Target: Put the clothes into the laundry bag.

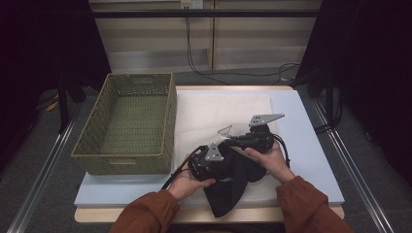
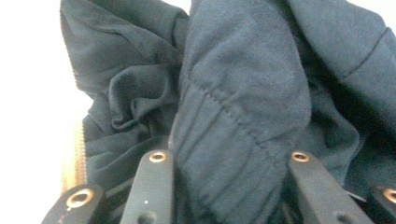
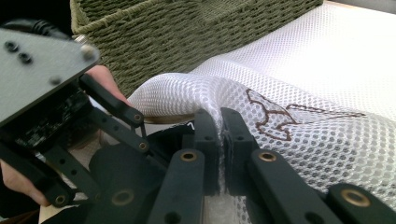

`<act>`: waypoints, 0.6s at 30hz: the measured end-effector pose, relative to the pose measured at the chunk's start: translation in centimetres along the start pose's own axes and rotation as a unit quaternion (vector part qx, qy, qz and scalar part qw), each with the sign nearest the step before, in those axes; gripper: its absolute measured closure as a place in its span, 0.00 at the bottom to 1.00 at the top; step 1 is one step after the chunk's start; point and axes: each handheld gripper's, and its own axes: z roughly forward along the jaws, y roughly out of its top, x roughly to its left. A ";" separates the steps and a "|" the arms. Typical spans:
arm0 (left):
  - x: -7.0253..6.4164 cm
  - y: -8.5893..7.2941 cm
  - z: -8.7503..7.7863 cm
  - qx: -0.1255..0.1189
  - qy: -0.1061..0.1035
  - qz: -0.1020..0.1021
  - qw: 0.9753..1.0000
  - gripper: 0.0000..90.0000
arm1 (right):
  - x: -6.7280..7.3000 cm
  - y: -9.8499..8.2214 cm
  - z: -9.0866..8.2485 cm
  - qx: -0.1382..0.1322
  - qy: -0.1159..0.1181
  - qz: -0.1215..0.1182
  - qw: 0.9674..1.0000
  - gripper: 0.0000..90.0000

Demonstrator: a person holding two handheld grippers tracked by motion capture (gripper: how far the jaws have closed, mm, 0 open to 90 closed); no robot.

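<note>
Dark garment (image 2: 243, 107) sits bunched between my left gripper (image 2: 229, 161), its jaws partly closed around it; right gripper (image 3: 220, 140) pinches the mesh bag (image 3: 299, 88) edge shut. I should hold that opening up while feeding.

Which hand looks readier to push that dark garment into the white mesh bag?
Probably the left. The left gripper has the dark garment bunched between its jaws, while the right gripper is shut on the edge of the white mesh bag, holding it up.

Dim room – pale panelled wall (image 1: 160, 43), grey floor (image 1: 34, 160), trailing black cables (image 1: 233, 75)
</note>
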 end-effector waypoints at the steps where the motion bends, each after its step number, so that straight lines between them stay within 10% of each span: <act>1: 0.0 0.1 -0.1 -0.004 0.000 0.001 1.000 0.78 | 0.0 0.0 0.0 0.000 0.000 0.001 1.000 0.97; 18: 1.8 1.3 0.1 -0.021 -0.010 -0.045 0.999 0.81 | 0.1 0.3 -0.4 -0.008 0.006 0.003 1.000 0.97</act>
